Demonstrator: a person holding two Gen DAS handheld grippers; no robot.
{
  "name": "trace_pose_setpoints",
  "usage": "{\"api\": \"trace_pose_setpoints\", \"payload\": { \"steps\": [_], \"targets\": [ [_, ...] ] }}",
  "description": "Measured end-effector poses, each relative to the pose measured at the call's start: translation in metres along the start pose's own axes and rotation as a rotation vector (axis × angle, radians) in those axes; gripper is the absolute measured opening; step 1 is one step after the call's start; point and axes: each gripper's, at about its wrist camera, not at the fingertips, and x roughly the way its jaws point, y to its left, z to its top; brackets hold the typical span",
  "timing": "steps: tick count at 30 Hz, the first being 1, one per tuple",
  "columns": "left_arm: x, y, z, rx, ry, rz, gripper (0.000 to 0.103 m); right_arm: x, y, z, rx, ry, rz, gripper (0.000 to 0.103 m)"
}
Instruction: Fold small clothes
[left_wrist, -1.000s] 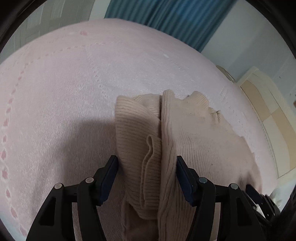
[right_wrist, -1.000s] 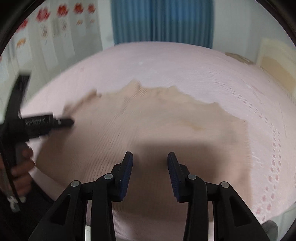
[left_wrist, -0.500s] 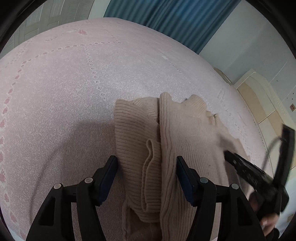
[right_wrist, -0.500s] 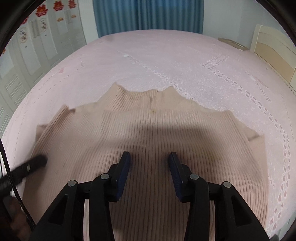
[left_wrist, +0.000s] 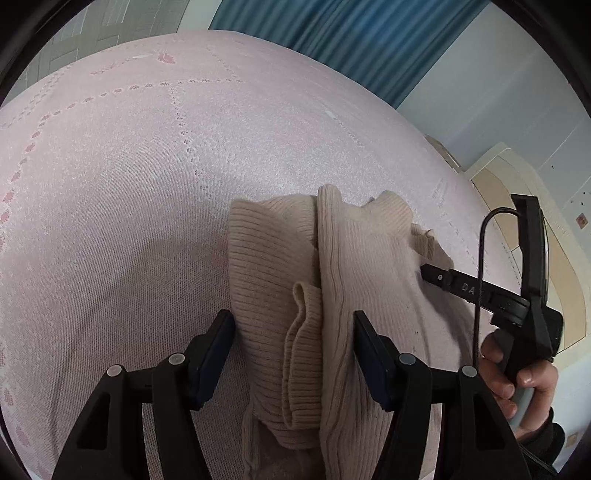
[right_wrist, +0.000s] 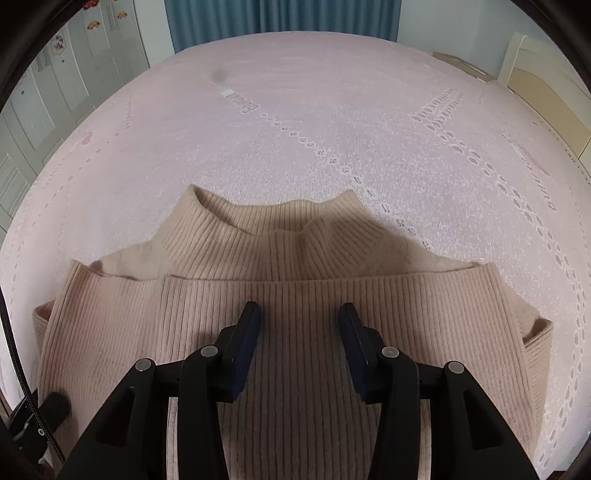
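Observation:
A beige ribbed sweater (right_wrist: 295, 295) lies on the pink bedspread (right_wrist: 332, 129), folded, its collar toward the far side. In the left wrist view the sweater (left_wrist: 369, 277) shows from its side, with a folded sleeve and cuff (left_wrist: 295, 332) bunched between the jaws. My left gripper (left_wrist: 293, 325) is open and straddles that sleeve fold. My right gripper (right_wrist: 299, 317) is open and hovers low over the folded body of the sweater, holding nothing. The right gripper also shows in the left wrist view (left_wrist: 428, 273), over the sweater's right part.
The pink bedspread (left_wrist: 147, 166) stretches far beyond the sweater. Blue curtains (right_wrist: 288, 14) hang at the back. A cream headboard (left_wrist: 517, 192) stands to the right. White cupboard doors (right_wrist: 55, 92) are at the left.
My right gripper has moved in over the sweater, closer to the collar, and the sweater's lower part now lies folded up over the body. My left gripper has barely moved.

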Motion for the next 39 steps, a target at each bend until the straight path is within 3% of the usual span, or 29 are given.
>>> {"api": "trace_pose_setpoints", "payload": {
  "steps": [6,14,22,26,32,35,39],
  "targets": [
    [0.000,-0.002,-0.001,-0.001,0.005,-0.020,0.062,-0.034,-0.003,-0.030,-0.014,0.033,0.022,0.044],
    [-0.003,-0.001,-0.007,0.003,0.014,-0.045,0.062,-0.092,0.017,-0.119,-0.218,0.018,-0.014,0.044],
    [-0.004,0.002,-0.012,-0.011,0.031,-0.099,0.062,-0.113,0.008,-0.189,-0.241,0.117,-0.009,0.044],
    [-0.003,0.004,-0.012,-0.020,0.037,-0.121,0.062,-0.124,-0.010,-0.200,-0.184,0.108,0.017,0.044],
    [0.002,0.006,-0.009,-0.048,0.036,-0.140,0.061,-0.148,-0.049,-0.196,-0.091,0.018,0.046,0.044],
    [0.003,0.003,-0.009,-0.044,0.029,-0.109,0.045,-0.158,-0.076,-0.190,-0.034,-0.045,0.038,0.044],
    [0.000,0.004,-0.010,-0.068,0.000,-0.088,0.031,-0.165,-0.120,-0.193,0.056,-0.137,0.005,0.044]
  ]
}}
